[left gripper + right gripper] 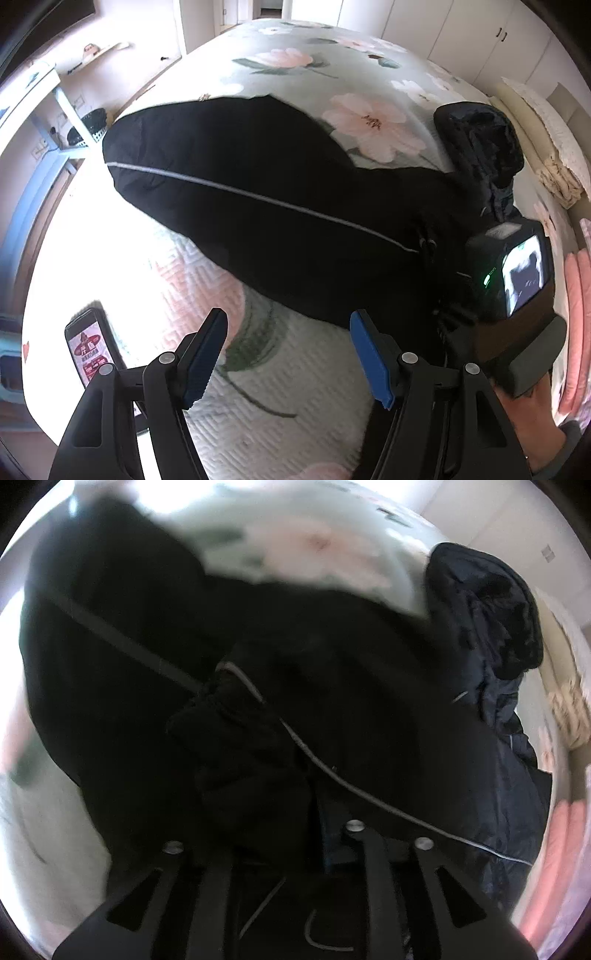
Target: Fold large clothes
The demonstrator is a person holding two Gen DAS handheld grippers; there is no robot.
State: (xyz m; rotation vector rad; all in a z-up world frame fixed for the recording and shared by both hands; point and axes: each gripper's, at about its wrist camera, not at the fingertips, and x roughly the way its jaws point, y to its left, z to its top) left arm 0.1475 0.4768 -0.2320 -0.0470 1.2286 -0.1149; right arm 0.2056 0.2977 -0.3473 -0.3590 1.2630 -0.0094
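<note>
Trousers (258, 206) lie spread on bed (369, 118) for folding, left gripper (288, 354) spread empty at 6 o'clock, right gripper (280, 830) buried in waistband, state unclear.

I see open bedspread (295, 369) below my left gripper (288, 354); a phone (92, 350) lies left, black trousers (258, 206) ahead, a dark jacket (480, 147) beyond right.
</note>
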